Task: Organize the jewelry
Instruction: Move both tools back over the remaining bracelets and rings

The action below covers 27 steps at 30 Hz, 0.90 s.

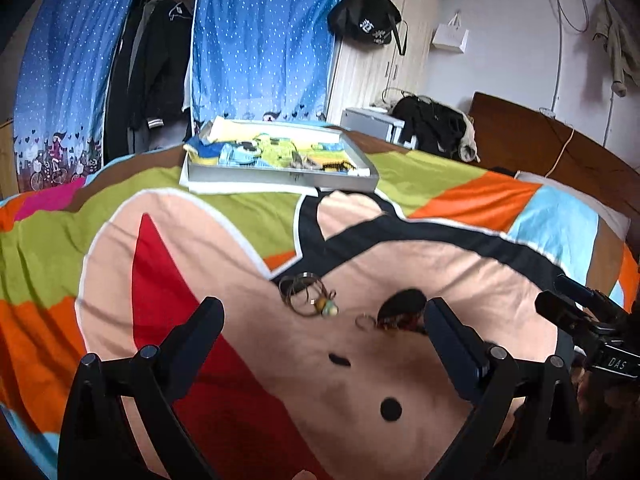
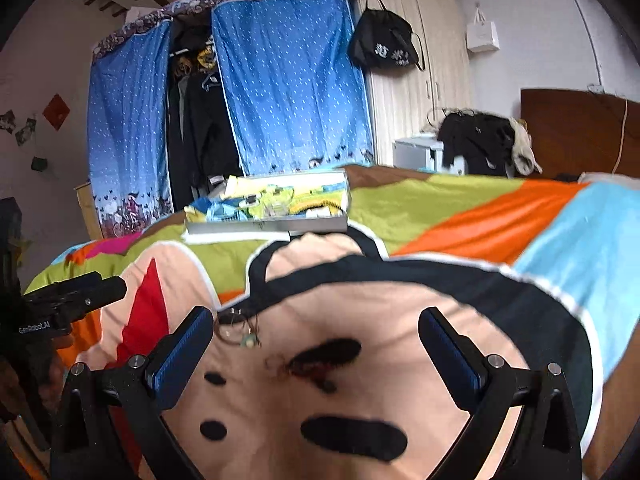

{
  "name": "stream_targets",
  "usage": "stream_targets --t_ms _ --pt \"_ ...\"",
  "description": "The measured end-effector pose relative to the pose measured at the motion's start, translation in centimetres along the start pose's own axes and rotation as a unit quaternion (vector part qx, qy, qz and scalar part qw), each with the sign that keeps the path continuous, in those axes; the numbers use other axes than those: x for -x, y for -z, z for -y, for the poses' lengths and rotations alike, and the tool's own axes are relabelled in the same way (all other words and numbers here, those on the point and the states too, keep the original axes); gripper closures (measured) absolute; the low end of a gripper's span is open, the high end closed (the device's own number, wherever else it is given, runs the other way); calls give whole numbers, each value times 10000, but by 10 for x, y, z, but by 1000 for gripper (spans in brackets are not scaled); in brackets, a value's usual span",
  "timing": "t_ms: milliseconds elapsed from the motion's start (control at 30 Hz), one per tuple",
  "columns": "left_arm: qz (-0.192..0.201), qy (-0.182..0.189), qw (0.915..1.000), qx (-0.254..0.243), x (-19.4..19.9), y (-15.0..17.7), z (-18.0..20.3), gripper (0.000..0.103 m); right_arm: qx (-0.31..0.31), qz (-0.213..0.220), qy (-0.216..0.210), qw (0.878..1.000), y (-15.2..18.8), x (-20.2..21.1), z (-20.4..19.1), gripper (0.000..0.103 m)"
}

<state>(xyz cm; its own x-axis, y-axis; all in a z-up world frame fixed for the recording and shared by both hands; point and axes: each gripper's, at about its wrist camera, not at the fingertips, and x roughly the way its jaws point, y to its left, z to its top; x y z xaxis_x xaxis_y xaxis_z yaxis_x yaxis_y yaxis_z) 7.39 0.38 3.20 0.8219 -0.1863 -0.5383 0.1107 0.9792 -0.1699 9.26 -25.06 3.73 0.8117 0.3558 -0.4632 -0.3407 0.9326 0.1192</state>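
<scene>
Spread over a bed, a cartoon bedspread (image 1: pixel 400 240) is seen, with tangled bangles (image 1: pixel 306 294) and a possibly beaded piece (image 1: pixel 394 320) lying flat, side by side, between the wide-open left gripper (image 1: pixel 324 316); the right gripper (image 2: pixel 316 330) is likewise spread wide, empty.

Both grippers (image 1: pixel 324 312) (image 2: pixel 316 322) — fingers wide apart

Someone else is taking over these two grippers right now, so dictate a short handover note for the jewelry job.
Left gripper: open, empty.
Right gripper: open, empty.
Loose on the bedspread ahead of both: a cluster of bangles with a small charm, and beside it a small ring with a dark red piece.
The open grey case sits further back on the bed.
Done: neither piece picked up yet.
Left: probably move both pieces to the case.
</scene>
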Motion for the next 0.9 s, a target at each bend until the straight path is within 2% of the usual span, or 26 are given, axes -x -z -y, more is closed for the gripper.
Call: stream_targets --t_ms 100,367,467,900 --pt "-216 -59 9997 -22 -3 10 0 5 -34 -194 41 9998 12 2 -2 0" --pt "-912 -238 9955 -65 -21 44 1 5 -218 -1121 51 9934 47 -18 -1 0" --pt "-1076 -305 9937 12 -27 54 -1 5 -344 -1305 -6 9908 55 -24 3 0" --pt "-1287 -442 9905 190 -41 58 -12 5 -555 -1720 78 9835 65 -43 13 0"
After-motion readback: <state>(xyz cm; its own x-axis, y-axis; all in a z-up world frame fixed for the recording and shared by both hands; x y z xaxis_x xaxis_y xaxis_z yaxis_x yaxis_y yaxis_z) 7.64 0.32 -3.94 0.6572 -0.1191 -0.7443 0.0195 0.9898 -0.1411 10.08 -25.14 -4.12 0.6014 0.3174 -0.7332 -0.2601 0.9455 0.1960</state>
